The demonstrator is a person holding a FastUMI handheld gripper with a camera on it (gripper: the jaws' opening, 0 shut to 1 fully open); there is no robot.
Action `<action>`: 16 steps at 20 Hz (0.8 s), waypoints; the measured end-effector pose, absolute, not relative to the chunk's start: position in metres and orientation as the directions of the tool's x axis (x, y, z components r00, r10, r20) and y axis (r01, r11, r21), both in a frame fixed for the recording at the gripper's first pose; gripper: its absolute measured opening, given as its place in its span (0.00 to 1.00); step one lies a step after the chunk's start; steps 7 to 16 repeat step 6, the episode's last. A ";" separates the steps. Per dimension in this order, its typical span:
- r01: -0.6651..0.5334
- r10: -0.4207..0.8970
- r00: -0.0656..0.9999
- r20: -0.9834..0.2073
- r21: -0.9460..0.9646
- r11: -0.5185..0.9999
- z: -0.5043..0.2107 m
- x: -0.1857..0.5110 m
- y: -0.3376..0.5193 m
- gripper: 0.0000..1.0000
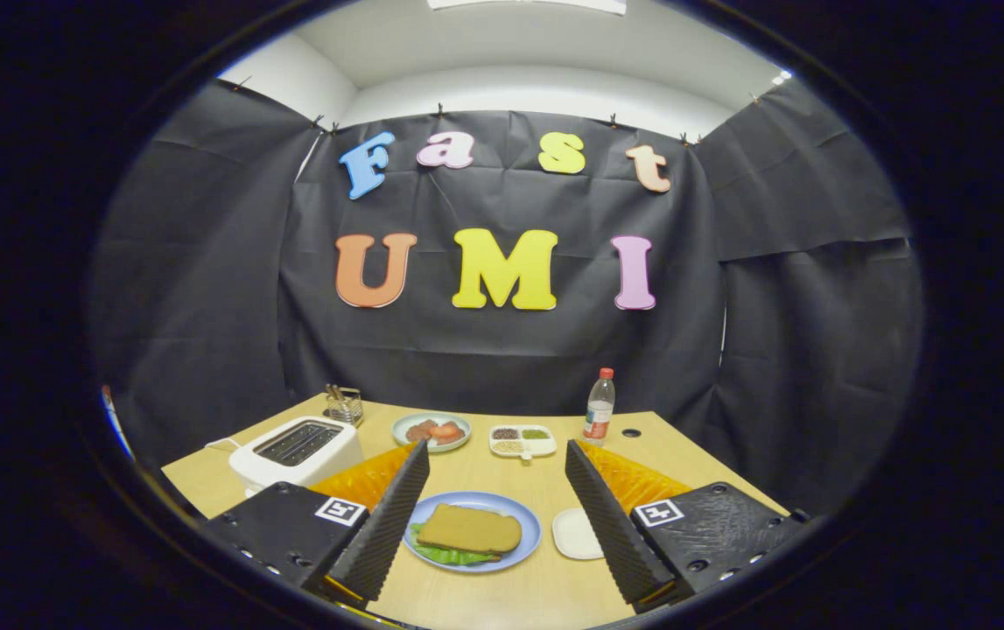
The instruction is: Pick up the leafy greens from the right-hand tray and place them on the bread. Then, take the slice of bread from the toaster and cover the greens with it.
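While the jaws stand wide apart and empty, a bread slice (469,528) covers the greens (445,553) on the blue plate (530,541) between them.

Cloth-walled booth (204,262), mock kitchen table (502,595)

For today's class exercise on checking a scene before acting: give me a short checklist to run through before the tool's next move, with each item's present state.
1. Tool open, holding nothing: ok.
2. Greens on the blue plate: ok, an edge shows under the bread.
3. Top bread slice covers the greens: ok.
4. Toaster slots free of bread: cannot tell, they look dark.
5. Small white tray beside the plate cleared of greens: ok.
6. Bottom slice under the greens: cannot tell, hidden.
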State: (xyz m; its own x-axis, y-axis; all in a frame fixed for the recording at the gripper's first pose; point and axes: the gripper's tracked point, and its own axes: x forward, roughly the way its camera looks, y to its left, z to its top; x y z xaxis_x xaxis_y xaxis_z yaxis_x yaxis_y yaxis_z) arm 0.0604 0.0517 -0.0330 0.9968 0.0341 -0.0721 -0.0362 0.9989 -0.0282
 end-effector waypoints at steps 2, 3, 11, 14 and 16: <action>-0.038 0.037 0.997 -0.066 -0.014 0.999 -0.028 0.057 0.052 0.95; -0.037 0.036 0.998 -0.059 -0.010 0.999 -0.025 0.055 0.051 0.95; -0.031 0.031 0.999 -0.038 -0.010 0.999 -0.018 0.050 0.047 0.95; -0.031 0.031 0.999 -0.038 -0.010 0.999 -0.018 0.050 0.047 0.95; -0.031 0.031 0.999 -0.038 -0.010 0.999 -0.018 0.050 0.047 0.95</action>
